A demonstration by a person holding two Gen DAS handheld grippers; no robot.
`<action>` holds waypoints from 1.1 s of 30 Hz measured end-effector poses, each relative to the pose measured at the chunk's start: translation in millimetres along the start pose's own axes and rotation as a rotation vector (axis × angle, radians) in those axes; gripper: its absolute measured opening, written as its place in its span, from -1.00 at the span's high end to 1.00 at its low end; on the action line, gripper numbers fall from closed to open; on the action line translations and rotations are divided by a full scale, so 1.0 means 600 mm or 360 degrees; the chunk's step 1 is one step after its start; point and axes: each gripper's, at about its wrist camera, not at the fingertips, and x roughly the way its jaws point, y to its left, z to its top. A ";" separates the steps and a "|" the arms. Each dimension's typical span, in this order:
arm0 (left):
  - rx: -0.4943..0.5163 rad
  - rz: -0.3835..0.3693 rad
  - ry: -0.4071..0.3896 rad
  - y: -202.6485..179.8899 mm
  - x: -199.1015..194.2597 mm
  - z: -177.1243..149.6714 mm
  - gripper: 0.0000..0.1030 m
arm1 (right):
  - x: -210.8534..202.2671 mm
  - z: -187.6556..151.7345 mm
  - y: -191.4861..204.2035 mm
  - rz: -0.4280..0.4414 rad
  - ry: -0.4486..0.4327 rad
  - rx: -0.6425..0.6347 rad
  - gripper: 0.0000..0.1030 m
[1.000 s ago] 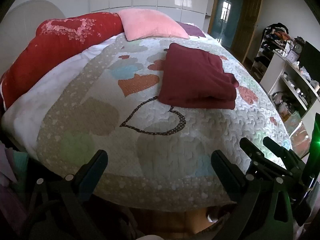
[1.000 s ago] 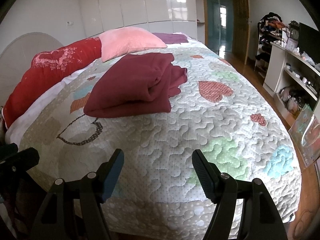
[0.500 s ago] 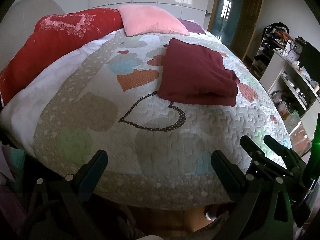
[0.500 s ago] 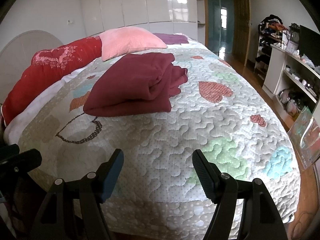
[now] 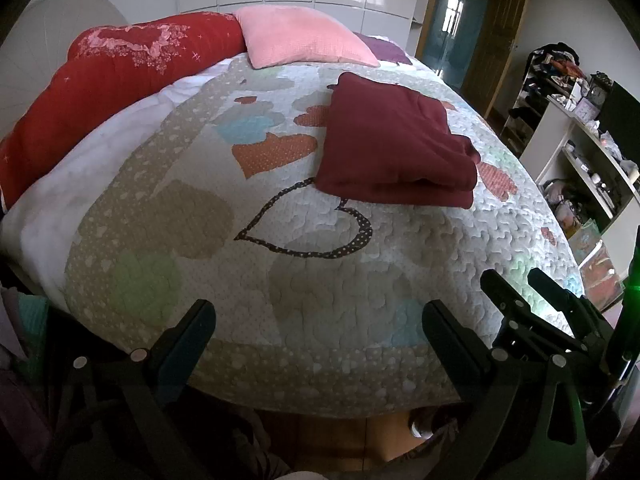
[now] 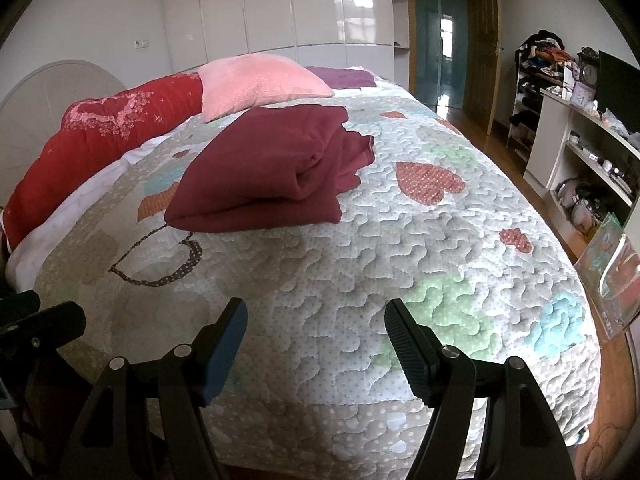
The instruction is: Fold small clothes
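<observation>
Clothes come first: a dark red garment (image 5: 394, 148) lies folded into a thick block on the quilt (image 5: 320, 280), in the upper middle of the left wrist view and the upper left-middle of the right wrist view (image 6: 272, 172). Its near edge is a straight, puffy fold, and that edge touches the top of a dotted heart outline (image 5: 308, 232) sewn on the quilt. On its right side some loose layers stick out a bit. Between the garment and the bottom of each frame, the quilt is flat and bare, with lots of room. The left gripper (image 5: 320, 332) sits at the bottom of its frame, over the near edge of the bed, with its two fingers wide apart and nothing between them. The right gripper (image 6: 316, 332) is at the bottom of its frame too, fingers wide apart and holding nothing. It also shows at the lower right of the left wrist view (image 5: 532, 292). Both are well apart from the garment. A pink pillow (image 5: 304, 40) and a long red cushion (image 5: 100, 88) lie at the top left, past the garment. White shelves (image 6: 588, 152) stand at the right edge, beside the bed.
</observation>
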 end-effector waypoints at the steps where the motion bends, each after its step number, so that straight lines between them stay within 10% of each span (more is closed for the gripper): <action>1: 0.0001 0.0000 0.0000 0.000 0.001 -0.001 -0.99 | 0.000 0.000 0.000 0.0000 0.0000 -0.0002 -0.47; 33: -0.0005 0.0005 0.0067 0.001 0.018 -0.006 -0.99 | 0.006 -0.005 0.003 -0.0001 0.0010 -0.0017 -0.48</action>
